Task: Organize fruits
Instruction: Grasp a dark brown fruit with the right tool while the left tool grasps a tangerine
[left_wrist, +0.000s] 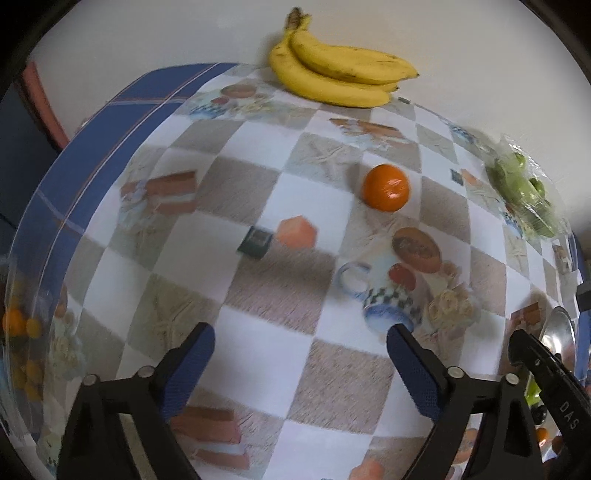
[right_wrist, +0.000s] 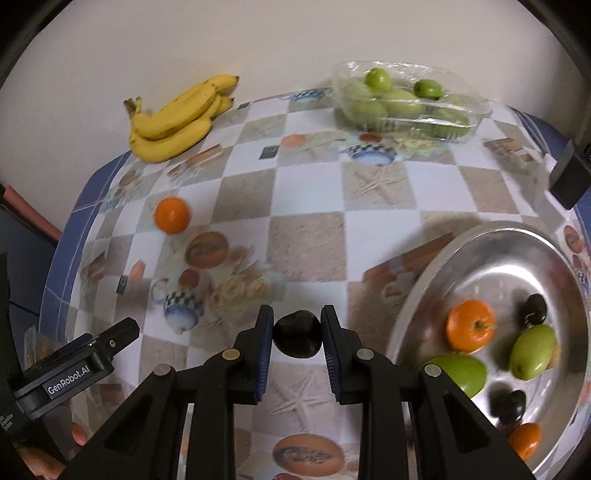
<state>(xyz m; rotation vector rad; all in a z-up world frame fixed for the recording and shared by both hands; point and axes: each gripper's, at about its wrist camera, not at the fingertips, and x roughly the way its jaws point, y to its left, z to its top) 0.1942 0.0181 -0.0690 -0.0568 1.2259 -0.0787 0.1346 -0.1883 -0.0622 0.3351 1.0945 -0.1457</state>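
Note:
My right gripper (right_wrist: 297, 338) is shut on a dark plum (right_wrist: 296, 338) and holds it above the tablecloth, left of the metal plate (right_wrist: 491, 254). The plate holds two oranges (right_wrist: 470, 325), two green fruits (right_wrist: 532, 350) and two dark plums (right_wrist: 535, 308). My left gripper (left_wrist: 301, 349) is open and empty above the table. A loose orange (left_wrist: 385, 187) lies ahead of it, also in the right wrist view (right_wrist: 172, 215). A bunch of bananas (left_wrist: 332, 72) lies at the far edge by the wall, also in the right wrist view (right_wrist: 177, 118).
A clear plastic tray of green fruits (right_wrist: 406, 99) stands at the back, also at the right in the left wrist view (left_wrist: 524, 192). A clear pack with small orange fruits (left_wrist: 22, 343) sits at the left table edge. The patterned checkered cloth (right_wrist: 306, 240) covers the table.

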